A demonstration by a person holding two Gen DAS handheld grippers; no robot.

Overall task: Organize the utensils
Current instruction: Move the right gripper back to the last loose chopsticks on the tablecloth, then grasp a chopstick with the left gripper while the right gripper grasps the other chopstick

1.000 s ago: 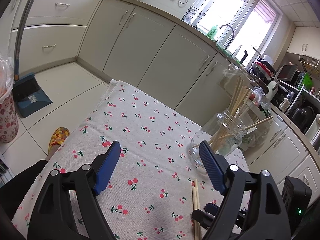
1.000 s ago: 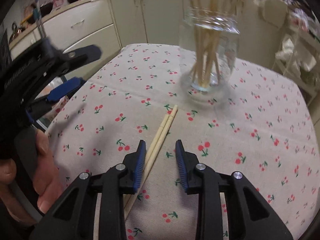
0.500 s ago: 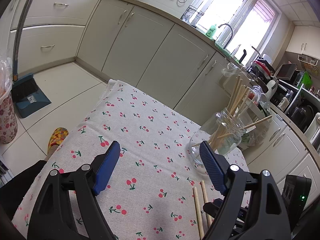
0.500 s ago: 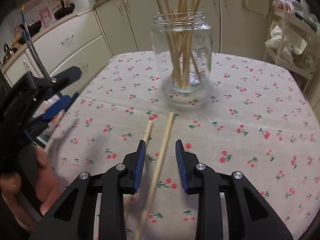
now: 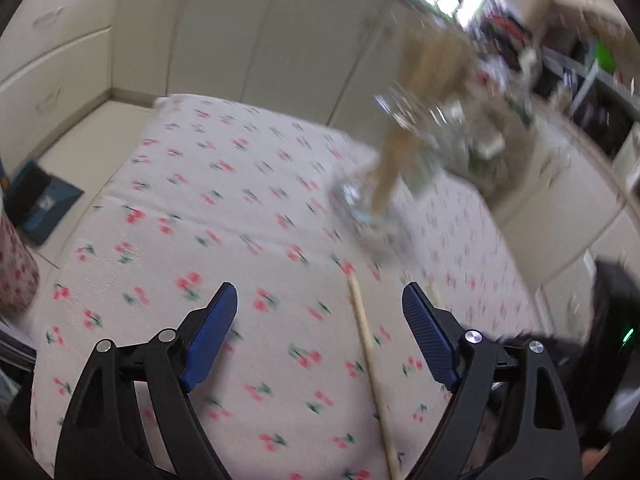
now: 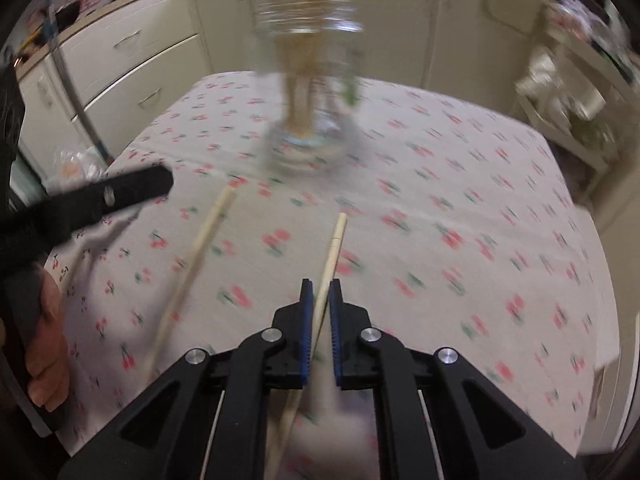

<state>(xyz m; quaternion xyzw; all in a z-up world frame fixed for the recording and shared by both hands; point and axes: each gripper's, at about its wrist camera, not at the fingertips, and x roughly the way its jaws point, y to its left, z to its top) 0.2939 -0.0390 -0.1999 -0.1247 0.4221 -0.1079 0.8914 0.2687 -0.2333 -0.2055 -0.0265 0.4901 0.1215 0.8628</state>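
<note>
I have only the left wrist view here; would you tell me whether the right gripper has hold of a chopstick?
Observer: Yes. The right gripper is shut on a chopstick; its jaws have just been closing on it.
Operator: Thank you. Where does its tip point?
Observer: Toward the jar, which stands beyond it and apart from it.
Operator: And the other one?
Observer: The loose chopstick lies on the cloth, to the left of the held one and not touching it.
</note>
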